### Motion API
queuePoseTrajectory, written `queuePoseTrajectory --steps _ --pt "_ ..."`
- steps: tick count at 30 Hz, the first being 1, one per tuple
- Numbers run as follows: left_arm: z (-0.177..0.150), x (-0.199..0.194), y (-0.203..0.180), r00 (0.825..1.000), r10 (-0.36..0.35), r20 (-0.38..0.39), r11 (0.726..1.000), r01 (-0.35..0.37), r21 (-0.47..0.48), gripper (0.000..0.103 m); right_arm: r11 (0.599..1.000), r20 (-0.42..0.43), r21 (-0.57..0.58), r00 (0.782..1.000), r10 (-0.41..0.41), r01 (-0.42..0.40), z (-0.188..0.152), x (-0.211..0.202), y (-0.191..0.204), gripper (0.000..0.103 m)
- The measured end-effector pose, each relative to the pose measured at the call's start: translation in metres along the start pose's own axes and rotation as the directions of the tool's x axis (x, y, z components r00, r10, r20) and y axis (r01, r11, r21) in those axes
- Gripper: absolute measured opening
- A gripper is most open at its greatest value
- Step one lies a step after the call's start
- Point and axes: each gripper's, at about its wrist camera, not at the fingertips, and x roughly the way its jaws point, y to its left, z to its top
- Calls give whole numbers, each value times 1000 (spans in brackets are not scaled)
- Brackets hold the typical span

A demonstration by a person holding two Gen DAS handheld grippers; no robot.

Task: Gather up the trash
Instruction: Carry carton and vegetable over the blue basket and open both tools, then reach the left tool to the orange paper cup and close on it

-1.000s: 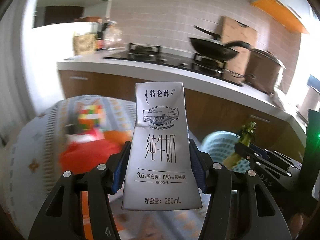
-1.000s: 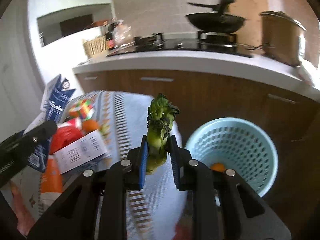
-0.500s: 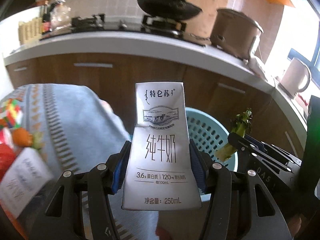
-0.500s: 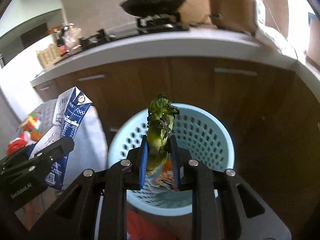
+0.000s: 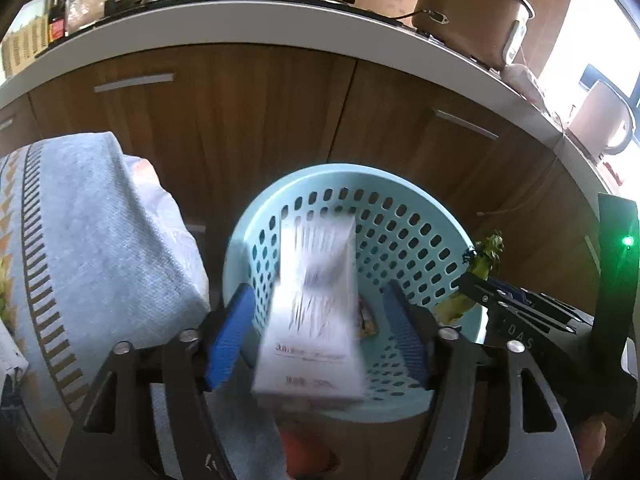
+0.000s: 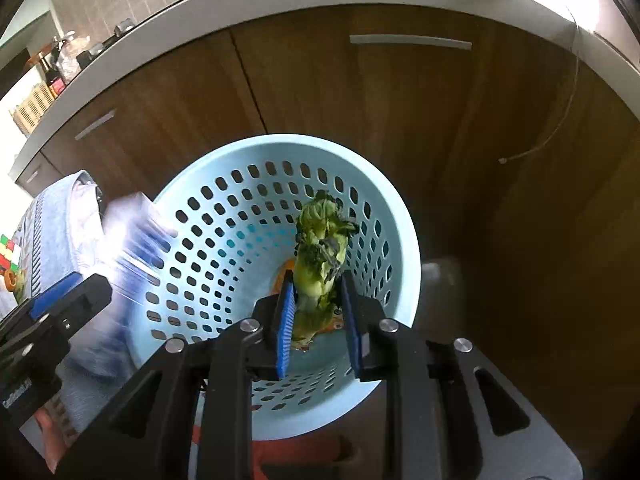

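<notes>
The step in hand is the drop: both grippers are poised over the pale blue perforated basket (image 5: 404,216) that stands on the floor against the wooden cabinets (image 5: 248,120). The left gripper (image 5: 320,332) has just been opening, its jaws now wide, with clear gaps on both sides of the milk carton (image 5: 314,312), which is motion-blurred and apparently falling toward the basket. The right gripper (image 6: 318,312) has also just been opening but stands narrow; the wilted green vegetable (image 6: 320,256) sits upright between its 2 blue pads, leaning on the left one and free of the right. The next move likely calls for spreading the right jaws further so the stalk drops inside the rim, then returning to the cloth-covered table (image 5: 92,240) for more trash. The carton's print is unreadable through blur, and the orange items at the basket's bottom are mostly hidden.
</notes>
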Motion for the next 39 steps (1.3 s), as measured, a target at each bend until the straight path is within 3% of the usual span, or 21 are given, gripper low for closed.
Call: queuePoseTrajectory --steps 1,3,13,22,29,34,39 --pt "1 -1 -1 1000 2 4 1000 -2 2 69 1000 6 2 1000 -1 1 0 -1 -1 30" --pt "0 -4 1 1000 5 14 1000 -5 3 70 1000 27 1 1000 -5 5 1 -5 0 48" --pt "-3 -41 14 996 36 80 999 -35 -19 70 998 93 -57 996 20 -15 4 -32 26 49" --pt "-19 -114 52 977 110 183 991 -93 -97 72 986 152 -144 983 106 -84 0 -70 74 49" --pt "-45 -182 105 939 248 237 955 -197 -221 76 953 159 -260 966 204 -158 -16 -92 136 49" --pt "-67 -222 144 911 343 228 913 -267 -307 76 920 142 -335 954 263 -204 -35 -105 173 49" --pt "-98 -245 181 899 394 191 880 -309 -359 76 883 110 -406 946 305 -238 -53 -112 210 49"
